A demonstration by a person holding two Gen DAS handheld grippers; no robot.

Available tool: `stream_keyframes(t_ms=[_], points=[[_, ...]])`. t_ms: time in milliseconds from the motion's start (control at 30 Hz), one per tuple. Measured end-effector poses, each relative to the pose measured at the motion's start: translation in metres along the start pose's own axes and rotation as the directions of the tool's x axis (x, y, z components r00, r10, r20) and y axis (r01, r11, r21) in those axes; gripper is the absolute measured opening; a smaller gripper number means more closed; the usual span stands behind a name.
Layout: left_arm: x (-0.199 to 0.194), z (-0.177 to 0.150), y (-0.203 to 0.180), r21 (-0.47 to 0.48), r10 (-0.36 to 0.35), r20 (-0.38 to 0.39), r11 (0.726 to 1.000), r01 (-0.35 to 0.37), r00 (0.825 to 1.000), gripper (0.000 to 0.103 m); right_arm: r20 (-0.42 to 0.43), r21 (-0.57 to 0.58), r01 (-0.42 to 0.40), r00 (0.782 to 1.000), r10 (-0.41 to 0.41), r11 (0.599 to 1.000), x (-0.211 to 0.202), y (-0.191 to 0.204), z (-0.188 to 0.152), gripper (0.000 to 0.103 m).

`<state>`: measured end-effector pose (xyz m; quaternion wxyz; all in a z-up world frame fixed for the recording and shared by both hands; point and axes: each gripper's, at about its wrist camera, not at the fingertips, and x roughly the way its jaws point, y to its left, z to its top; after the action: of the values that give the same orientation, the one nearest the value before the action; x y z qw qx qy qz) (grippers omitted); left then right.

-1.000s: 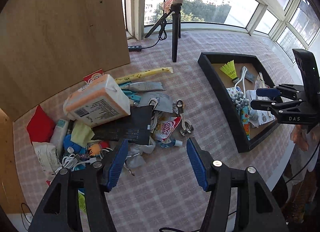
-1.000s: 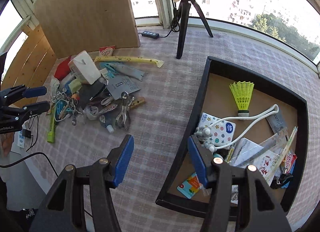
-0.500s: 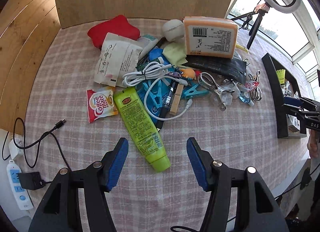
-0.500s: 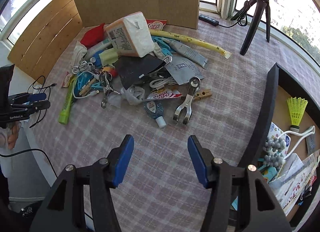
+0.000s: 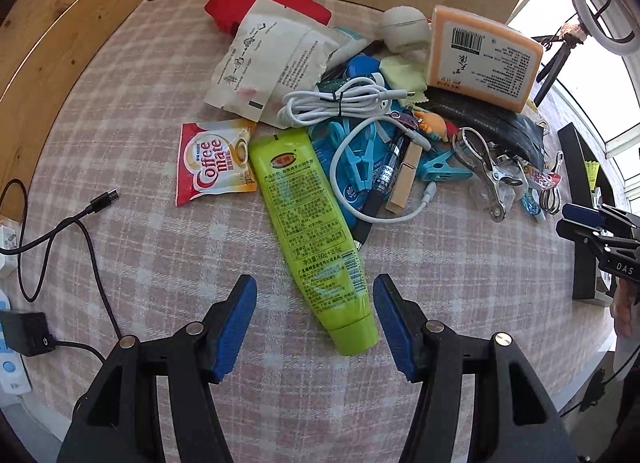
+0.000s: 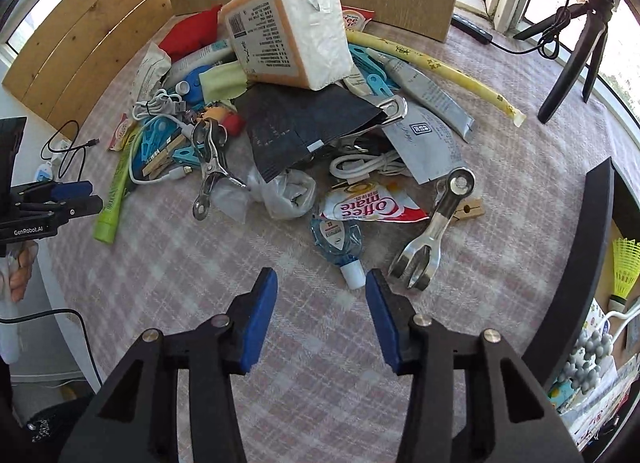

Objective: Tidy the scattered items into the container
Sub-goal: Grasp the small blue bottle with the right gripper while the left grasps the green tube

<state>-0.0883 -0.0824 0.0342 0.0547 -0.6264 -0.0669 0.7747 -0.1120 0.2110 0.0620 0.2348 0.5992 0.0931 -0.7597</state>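
My left gripper [image 5: 315, 317] is spread wide and empty, its fingers straddling the cap end of the green tube [image 5: 310, 223] lying flat on the desk [image 5: 140, 223]. My right gripper [image 6: 321, 315], also wide and empty, hovers near the small bottle [image 6: 339, 241]. The tray [image 6: 576, 259] sits far right. The slick tube could squirt out sideways if I pinch it off-centre.

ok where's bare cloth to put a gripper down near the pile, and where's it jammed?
Free: checked tablecloth between the right gripper and the small clear blue bottle; also the strip between the black USB cable and the lime-green tube. Crowded: from the red-white Coffee-mate sachet across to the orange-white tissue pack, items overlap.
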Motion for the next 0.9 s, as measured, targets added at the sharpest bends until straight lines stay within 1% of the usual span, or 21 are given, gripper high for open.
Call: stream_keyframes(t_ms=[133,300,400,500,633,700,733,800,867,900], points=[[0.010,0.005,-0.009,0.031,0.030,-0.008,0.999,-0.030,1.000,0.057,-0.013,-0.012,0.009,1.000,-0.009,1.000,0.009,0.000,0.007,0.045],[0.018,0.017,-0.003,0.002,0.050,-0.013,0.999,-0.050,0.999,0.056,-0.025,-0.023,0.017,1.000,-0.017,1.000,0.016,-0.001,0.012,0.045],[0.023,0.022,0.002,-0.019,0.035,-0.026,0.999,-0.035,0.999,0.055,-0.035,-0.027,0.023,0.999,-0.024,0.999,0.021,-0.002,0.014,0.045],[0.030,0.026,0.003,-0.020,0.027,-0.046,0.999,-0.028,0.999,0.055,-0.043,-0.028,0.026,0.999,-0.027,0.999,0.025,-0.003,0.017,0.045],[0.035,0.028,-0.004,0.006,0.032,-0.054,0.999,-0.032,0.998,0.057,-0.053,-0.037,0.033,0.998,-0.035,0.999,0.031,-0.001,0.022,0.044],[0.035,0.029,-0.003,0.003,0.024,-0.050,1.000,-0.024,0.998,0.053,-0.060,-0.043,0.040,0.997,-0.043,0.998,0.035,0.000,0.025,0.043],[0.035,0.029,-0.002,-0.001,0.011,-0.050,1.000,-0.011,0.999,0.047,-0.064,-0.044,0.041,0.997,-0.044,0.998,0.037,-0.001,0.025,0.042],[0.035,0.029,0.001,-0.016,-0.003,-0.049,1.000,0.002,0.999,0.046,-0.074,-0.043,0.041,0.996,-0.045,0.998,0.041,-0.002,0.026,0.040],[0.035,0.028,0.002,-0.021,-0.009,-0.043,1.000,0.008,0.999,0.045,-0.081,-0.043,0.047,0.995,-0.051,0.998,0.045,-0.003,0.028,0.035],[0.036,0.027,0.002,-0.022,-0.009,-0.040,1.000,0.009,0.999,0.045,-0.076,-0.047,0.050,0.996,-0.054,0.998,0.045,-0.002,0.028,0.035]])
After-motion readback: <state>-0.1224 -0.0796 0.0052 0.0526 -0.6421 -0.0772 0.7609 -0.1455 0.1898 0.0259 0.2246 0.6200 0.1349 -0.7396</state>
